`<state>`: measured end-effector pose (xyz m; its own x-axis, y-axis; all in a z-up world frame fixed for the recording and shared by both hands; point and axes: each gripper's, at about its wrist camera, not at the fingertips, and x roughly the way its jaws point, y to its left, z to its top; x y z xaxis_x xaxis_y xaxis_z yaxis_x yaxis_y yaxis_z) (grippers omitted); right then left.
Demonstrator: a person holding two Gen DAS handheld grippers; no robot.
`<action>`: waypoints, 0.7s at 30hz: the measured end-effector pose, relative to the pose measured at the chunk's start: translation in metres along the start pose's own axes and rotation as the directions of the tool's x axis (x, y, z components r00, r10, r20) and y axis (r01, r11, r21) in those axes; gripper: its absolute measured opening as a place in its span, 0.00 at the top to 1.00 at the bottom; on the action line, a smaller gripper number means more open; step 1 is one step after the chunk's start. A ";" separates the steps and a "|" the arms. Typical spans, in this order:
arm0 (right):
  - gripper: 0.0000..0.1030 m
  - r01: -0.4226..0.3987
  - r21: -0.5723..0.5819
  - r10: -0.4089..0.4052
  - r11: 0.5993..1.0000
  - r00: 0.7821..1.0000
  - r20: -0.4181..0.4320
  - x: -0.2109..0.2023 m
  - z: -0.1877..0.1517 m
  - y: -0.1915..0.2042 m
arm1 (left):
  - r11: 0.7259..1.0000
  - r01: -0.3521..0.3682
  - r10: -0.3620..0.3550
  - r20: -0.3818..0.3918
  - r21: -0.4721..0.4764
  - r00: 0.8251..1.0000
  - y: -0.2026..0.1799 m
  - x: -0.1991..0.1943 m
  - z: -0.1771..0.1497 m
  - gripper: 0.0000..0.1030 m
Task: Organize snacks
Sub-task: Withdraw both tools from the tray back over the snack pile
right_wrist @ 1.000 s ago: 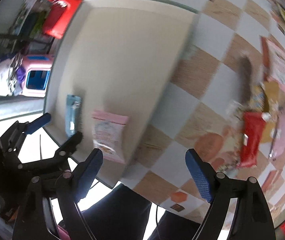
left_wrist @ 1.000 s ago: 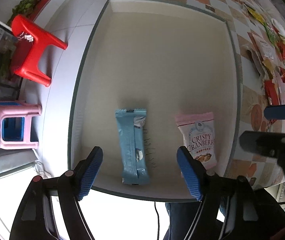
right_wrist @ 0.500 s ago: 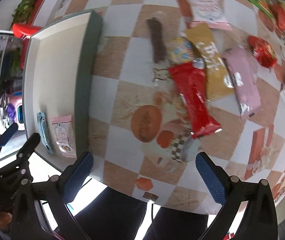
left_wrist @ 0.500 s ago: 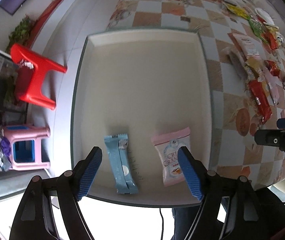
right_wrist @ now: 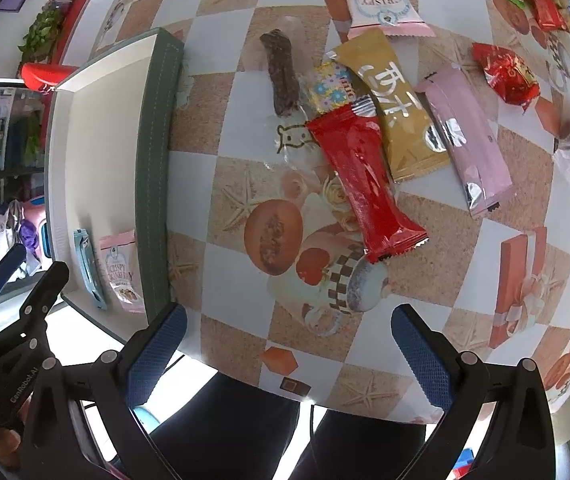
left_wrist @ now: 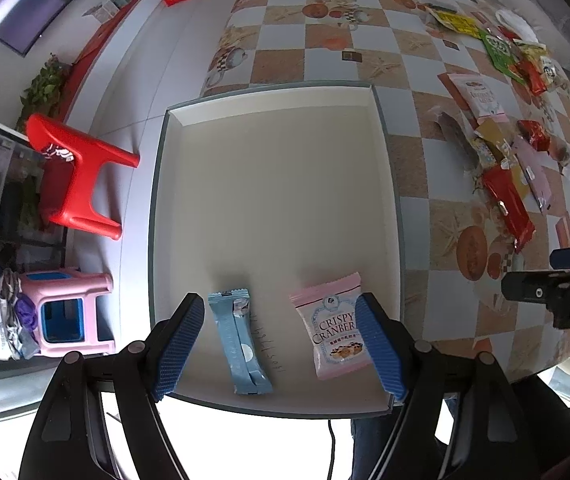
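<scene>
A: Snacks first: two sit in the tray [left_wrist: 273, 184] so far, a blue bar [left_wrist: 241, 350] and a pink cranberry pack [left_wrist: 335, 326], side by side along the tray's near edge, apart from each other.

B: And the rest?

A: On the checkered counter [right_wrist: 225, 92], outside the tray. In the right wrist view the nearest cluster lies at twelve to one o'clock from the right tool [right_wrist: 289, 354]: a red bar [right_wrist: 365, 180] overlapping a gold bar [right_wrist: 395, 106], a lilac bar [right_wrist: 465, 140] just beside that, a dark bar [right_wrist: 282, 76] and a small flowered sweet [right_wrist: 327, 88] nearer the tray wall. A second pink cranberry pack [right_wrist: 377, 0] lies farther out, a red wrapped sweet [right_wrist: 507, 74] at two o'clock.

B: So barely begun?

A: By my judgement, yes (two in, many more left, and further packets toward the far counter edge).

B: The tools?

A: Both are spread wide and hold nothing. The left tool [left_wrist: 281, 346] hangs over the tray's near edge, its fingers flanking the two placed snacks without touching them. The right one hovers over bare counter, short of the cluster.

B: Anything in the way?

A: The overlap: the red bar lies partly on the gold one. The tray's green wall stands between pile and tray. A red stool [left_wrist: 79, 178] and a pink stool [left_wrist: 67, 314] sit on the floor at nine o'clock, well clear.
</scene>
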<state>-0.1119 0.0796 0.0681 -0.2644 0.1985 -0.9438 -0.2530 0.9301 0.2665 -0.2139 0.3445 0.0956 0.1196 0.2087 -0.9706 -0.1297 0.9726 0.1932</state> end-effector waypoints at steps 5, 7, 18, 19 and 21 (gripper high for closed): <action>0.00 -0.012 0.022 0.012 1.000 1.000 0.006 -0.001 -0.001 -0.008 | 1.000 -0.014 0.014 0.009 0.021 1.000 -0.006 -0.003 0.003 0.21; 0.00 -0.015 0.029 0.015 0.999 1.000 0.008 -0.001 -0.001 -0.010 | 0.999 -0.018 0.018 0.013 0.027 1.000 -0.008 -0.005 0.004 0.21; 0.00 -0.031 0.047 0.031 0.998 0.999 0.005 -0.001 0.000 -0.019 | 0.997 -0.048 0.046 0.026 0.053 0.999 -0.016 -0.010 0.011 0.21; 0.00 -0.033 0.050 0.033 0.998 0.999 0.006 -0.001 0.000 -0.020 | 0.997 -0.050 0.049 0.027 0.056 0.998 -0.017 -0.010 0.012 0.21; 0.00 -0.036 0.060 0.036 0.998 0.999 0.006 -0.001 0.001 -0.023 | 0.997 -0.053 0.051 0.027 0.062 0.998 -0.020 -0.011 0.013 0.21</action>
<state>-0.1054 0.0585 0.0632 -0.2679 0.2337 -0.9347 -0.1871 0.9390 0.2884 -0.1997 0.3246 0.1039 0.1394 0.2611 -0.9552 -0.0743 0.9646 0.2529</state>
